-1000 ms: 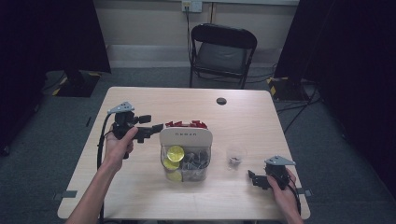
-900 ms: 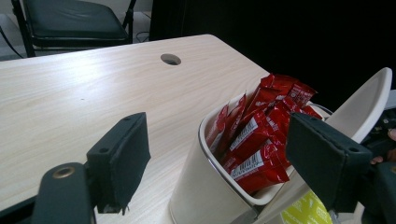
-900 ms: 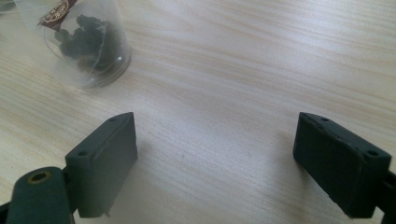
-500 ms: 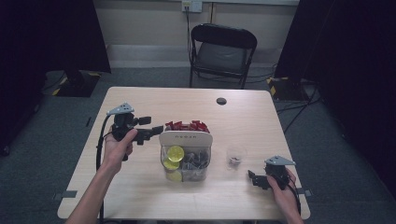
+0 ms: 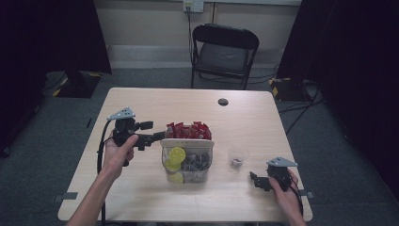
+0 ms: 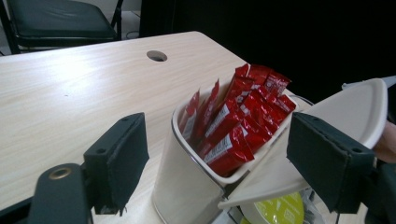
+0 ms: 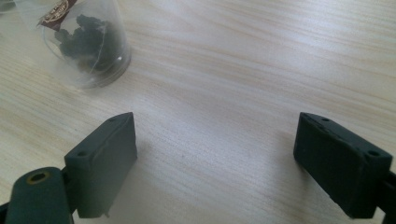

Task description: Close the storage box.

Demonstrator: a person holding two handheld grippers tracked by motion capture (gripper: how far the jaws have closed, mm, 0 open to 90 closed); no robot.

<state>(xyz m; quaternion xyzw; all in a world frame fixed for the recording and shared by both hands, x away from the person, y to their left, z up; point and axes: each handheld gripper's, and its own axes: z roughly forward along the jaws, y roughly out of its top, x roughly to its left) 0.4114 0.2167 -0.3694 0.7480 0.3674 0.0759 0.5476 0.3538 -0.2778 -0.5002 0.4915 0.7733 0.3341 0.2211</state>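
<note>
High view: left gripper point(image 5: 157, 137) level, jaws apart beside container point(image 5: 188, 160).

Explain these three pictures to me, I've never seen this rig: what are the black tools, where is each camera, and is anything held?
A person sits at a table with a hand-held two-jaw gripper in each hand. The high view looks down from above. The other two cameras ride on the grippers, looking along their black jaws.

The left gripper is at the white organizer, jaws open on either side of the compartment of red packets; nothing is gripped. Yellow packets fill another compartment.

The right gripper rests open near the table's edge, holding nothing. Ahead of it stands a clear cup with something dark inside.
</note>
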